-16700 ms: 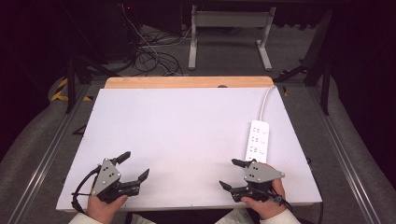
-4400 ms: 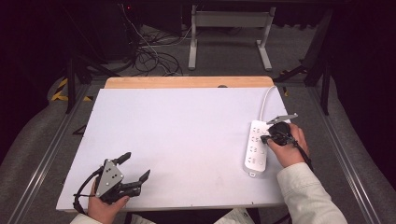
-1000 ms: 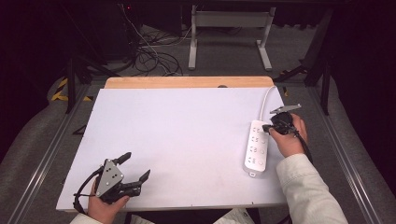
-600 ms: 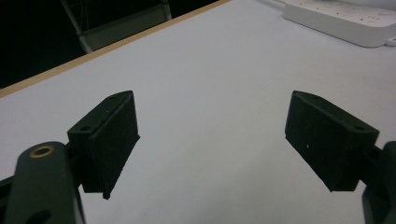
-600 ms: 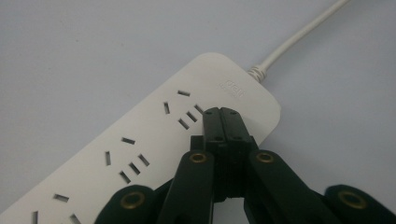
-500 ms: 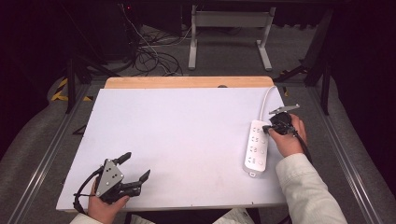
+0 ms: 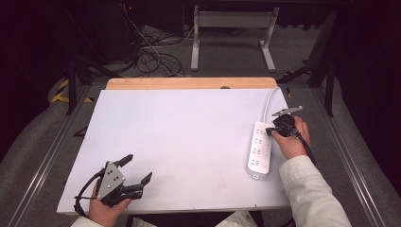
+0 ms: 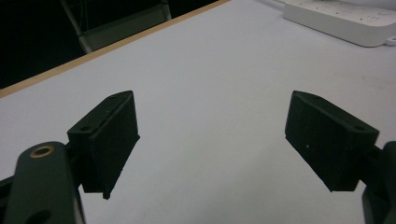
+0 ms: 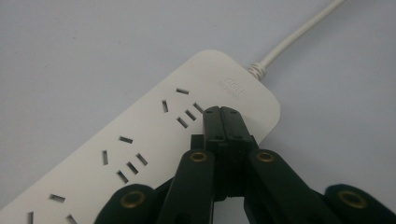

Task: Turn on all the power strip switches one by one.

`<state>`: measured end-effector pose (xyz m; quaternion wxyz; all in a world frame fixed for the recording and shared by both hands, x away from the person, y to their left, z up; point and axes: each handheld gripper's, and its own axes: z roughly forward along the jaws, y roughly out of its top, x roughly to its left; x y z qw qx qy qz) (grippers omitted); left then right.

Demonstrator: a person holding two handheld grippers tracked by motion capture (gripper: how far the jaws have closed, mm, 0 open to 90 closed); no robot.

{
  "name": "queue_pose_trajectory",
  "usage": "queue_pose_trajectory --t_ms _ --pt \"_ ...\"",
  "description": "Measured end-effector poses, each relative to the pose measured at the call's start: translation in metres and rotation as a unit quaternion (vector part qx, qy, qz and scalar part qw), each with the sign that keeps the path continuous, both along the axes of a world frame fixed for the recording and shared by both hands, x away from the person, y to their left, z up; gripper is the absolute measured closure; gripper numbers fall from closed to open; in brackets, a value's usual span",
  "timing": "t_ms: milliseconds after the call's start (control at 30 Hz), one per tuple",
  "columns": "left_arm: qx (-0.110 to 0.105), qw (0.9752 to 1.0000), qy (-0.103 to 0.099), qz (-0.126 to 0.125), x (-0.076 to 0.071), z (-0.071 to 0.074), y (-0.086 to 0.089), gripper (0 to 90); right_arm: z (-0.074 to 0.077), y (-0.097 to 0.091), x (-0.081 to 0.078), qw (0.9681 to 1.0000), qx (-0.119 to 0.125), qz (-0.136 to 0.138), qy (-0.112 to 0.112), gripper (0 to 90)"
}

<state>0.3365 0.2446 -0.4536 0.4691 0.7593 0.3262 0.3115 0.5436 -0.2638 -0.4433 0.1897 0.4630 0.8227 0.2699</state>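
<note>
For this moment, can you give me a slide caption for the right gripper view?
Shut right gripper rests its black fingers on the cable end of the white plastic power strip.

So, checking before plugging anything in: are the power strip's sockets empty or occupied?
Empty. Every visible socket on the power strip shows bare slots; the shut right gripper rests at its cord end.
</note>
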Motion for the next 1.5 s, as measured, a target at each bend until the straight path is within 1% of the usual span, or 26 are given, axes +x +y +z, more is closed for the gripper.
queue_pose_trajectory --t_ms 67,133,333,567,633,733,767,800,833,867,900,933,967,1067,1133,1167,1300,1333,1367,1400,1433,1500 --pt "-0.001 1.0 0.002 0.0 0.0 0.0 0.0 17.8 0.0 0.002 0.0 1.0 -0.008 0.002 0.0 90.0" --pt "0.003 1.0 0.0 -0.001 0.0 0.0 0.0 17.8 0.001 0.003 0.0 0.9999 -0.015 0.003 0.003 90.0" --pt "0.004 1.0 -0.001 -0.002 0.0 0.0 0.0 17.8 0.0 0.005 -0.001 0.9997 -0.024 0.001 0.003 90.0" --pt "0.004 1.0 0.001 -0.003 0.0 0.0 0.0 17.8 -0.001 0.006 0.0 0.9997 -0.023 -0.003 0.006 90.0" --pt "0.004 1.0 0.0 -0.003 0.0 0.0 0.0 17.8 -0.002 0.006 0.001 0.9998 -0.021 -0.006 0.003 90.0" --pt "0.001 1.0 0.0 -0.001 0.0 0.0 0.0 17.8 -0.001 0.01 0.003 0.9994 -0.033 -0.003 -0.004 90.0" --pt "0.001 1.0 0.001 -0.001 0.0 0.0 0.0 17.8 0.0 0.01 0.002 0.9993 -0.034 -0.002 -0.012 90.0" --pt "0.002 1.0 0.0 -0.001 0.0 0.0 0.001 17.8 0.001 0.01 0.002 0.9995 -0.029 -0.002 -0.01 90.0" --pt "0.001 1.0 0.002 -0.001 0.001 0.0 0.001 17.7 0.004 0.009 0.0 0.9998 -0.011 0.0 -0.016 90.0" --pt "-0.004 1.0 0.004 0.001 0.001 0.0 0.001 17.7 0.006 0.008 -0.002 0.9997 -0.001 -0.001 -0.025 90.0" --pt "-0.004 1.0 0.004 0.001 0.001 0.0 0.001 17.7 0.009 0.007 -0.003 0.9996 0.005 0.001 -0.029 90.0" --pt "0.0 1.0 0.002 0.001 0.002 0.0 0.001 17.7 0.011 0.007 -0.005 0.9994 0.009 0.002 -0.033 90.0" --pt "-0.004 1.0 0.004 0.001 0.001 0.0 0.001 17.7 0.012 0.008 -0.007 0.9994 0.011 0.004 -0.034 90.0" --pt "-0.002 1.0 0.002 0.001 0.001 0.0 0.001 17.7 0.017 0.008 -0.013 0.9991 0.012 0.008 -0.041 90.0" --pt "-0.003 1.0 0.003 0.0 0.0 0.0 0.0 17.7 0.02 0.007 -0.016 0.9986 0.02 0.007 -0.049 90.0" --pt "0.0 1.0 0.001 0.0 0.001 0.0 0.0 17.7 0.022 0.006 -0.018 0.9983 0.024 0.007 -0.053 90.0" --pt "-0.001 1.0 0.002 0.001 0.001 0.0 0.0 17.7 0.03 0.003 -0.025 0.9967 0.039 0.013 -0.07 90.0" --pt "-0.005 1.0 0.004 0.002 0.001 0.0 0.0 17.7 0.033 0.003 -0.028 0.996 0.044 0.015 -0.076 87.6" --pt "-0.005 1.0 0.003 0.003 0.001 0.0 0.001 17.7 0.036 0.003 -0.03 0.9948 0.055 0.014 -0.084 69.9" --pt "-0.005 1.0 0.002 0.003 0.001 0.0 0.001 17.7 0.037 0.004 -0.032 0.9935 0.066 0.015 -0.091 62.9" --pt "-0.006 1.0 0.003 0.003 0.001 0.0 0.001 17.7 0.041 0.004 -0.036 0.9918 0.081 0.024 -0.096 57.5" --pt "-0.002 1.0 0.0 0.004 0.001 0.0 0.002 17.6 0.045 0.006 -0.043 0.9873 0.098 0.036 -0.12 41.9"
